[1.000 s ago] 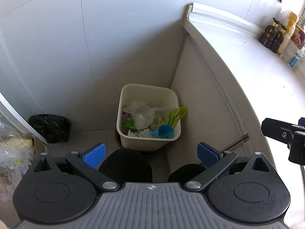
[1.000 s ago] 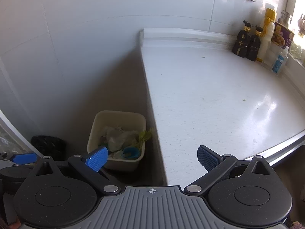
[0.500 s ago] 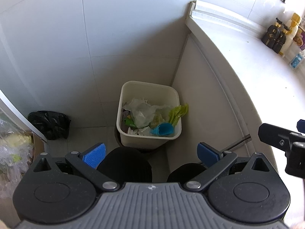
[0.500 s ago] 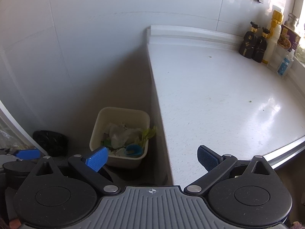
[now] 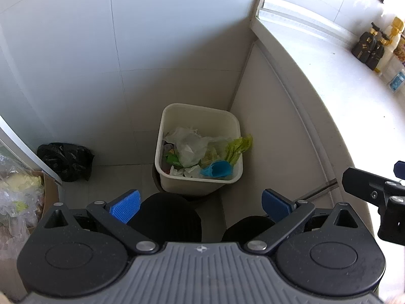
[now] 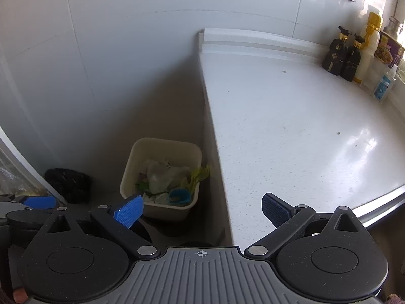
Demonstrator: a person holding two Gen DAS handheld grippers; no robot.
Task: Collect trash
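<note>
- Your left tongs (image 5: 200,204) stand wide apart with nothing between the blue pads; they hang high over the floor and look straight down.
- Your right tongs (image 6: 202,210) are likewise spread and empty, held over the near edge of the desk (image 6: 291,131), just to the right of the left pair.
- Directly ahead of and below the left tongs sits the cream bin (image 5: 200,179), pushed into the corner where the tiled wall meets the desk's side panel, probably so that scraps can be swept off the edge into it.
- The trash lies inside that bin: a crumpled clear plastic bag (image 5: 188,147), green leaves (image 5: 239,147) draped over the right rim, and a blue cup (image 5: 217,169) on its side near the front.
- Left of the left tongs, a black bag (image 5: 65,160) rests crumpled on the floor, apart from the bin.
- Ahead of the right tongs the desk carries only small specks; bottles (image 6: 350,53) stand at its far right against the wall.
- This fits either trash already dropped in, or a full bin waiting to be taken out.
</note>
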